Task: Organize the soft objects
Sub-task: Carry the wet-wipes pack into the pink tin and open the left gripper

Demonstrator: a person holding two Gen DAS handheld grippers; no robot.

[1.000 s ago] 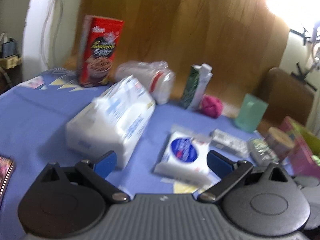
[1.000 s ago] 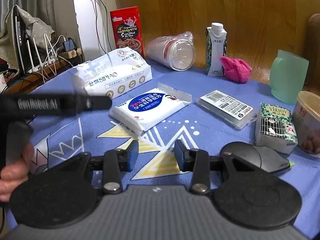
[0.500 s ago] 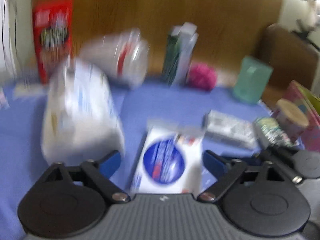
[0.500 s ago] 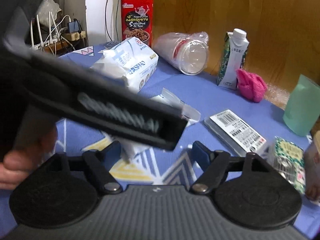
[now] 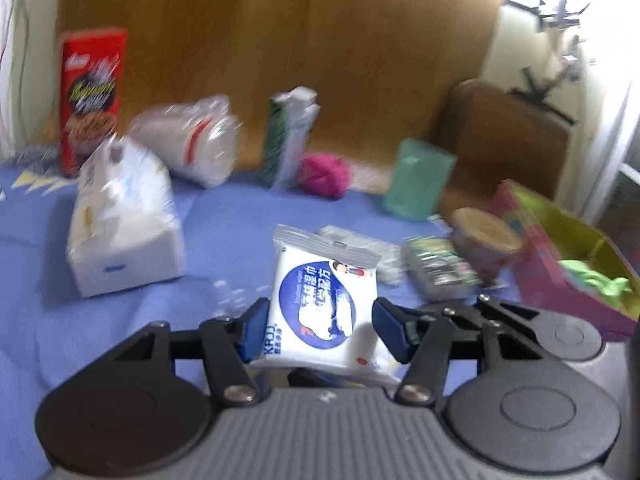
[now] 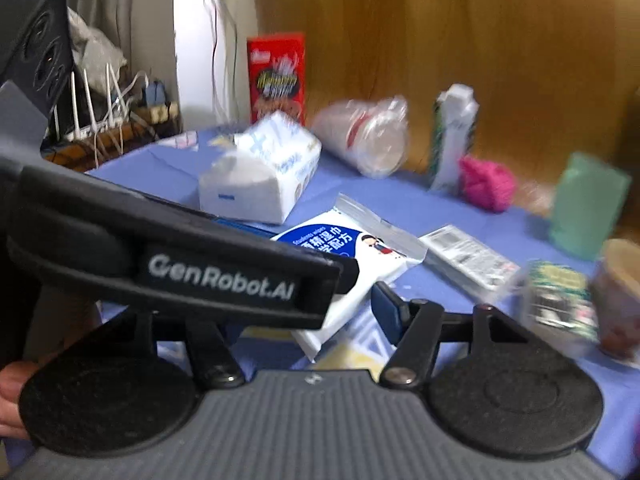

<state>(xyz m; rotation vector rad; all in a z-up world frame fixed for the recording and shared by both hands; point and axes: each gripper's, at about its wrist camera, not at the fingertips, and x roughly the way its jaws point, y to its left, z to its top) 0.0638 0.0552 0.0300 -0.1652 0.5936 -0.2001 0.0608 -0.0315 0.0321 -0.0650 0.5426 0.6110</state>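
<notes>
While the left gripper (image 5: 320, 330) straddles the wipes pack (image 5: 324, 308), its jaws have just been closing and now stand narrow, the left pad touching the pack's edge and the right pad just clear. The pack lies flat on the worktop (image 5: 224, 216), long axis pointing away, so the left hand is nearer. The right gripper (image 6: 348, 304) waits beside it, jaws half open on nothing, one finger hidden. Farther right, the pink box (image 5: 568, 264) holds a green cloth (image 5: 596, 280); the tissue pack (image 5: 124, 216) lies left.
</notes>
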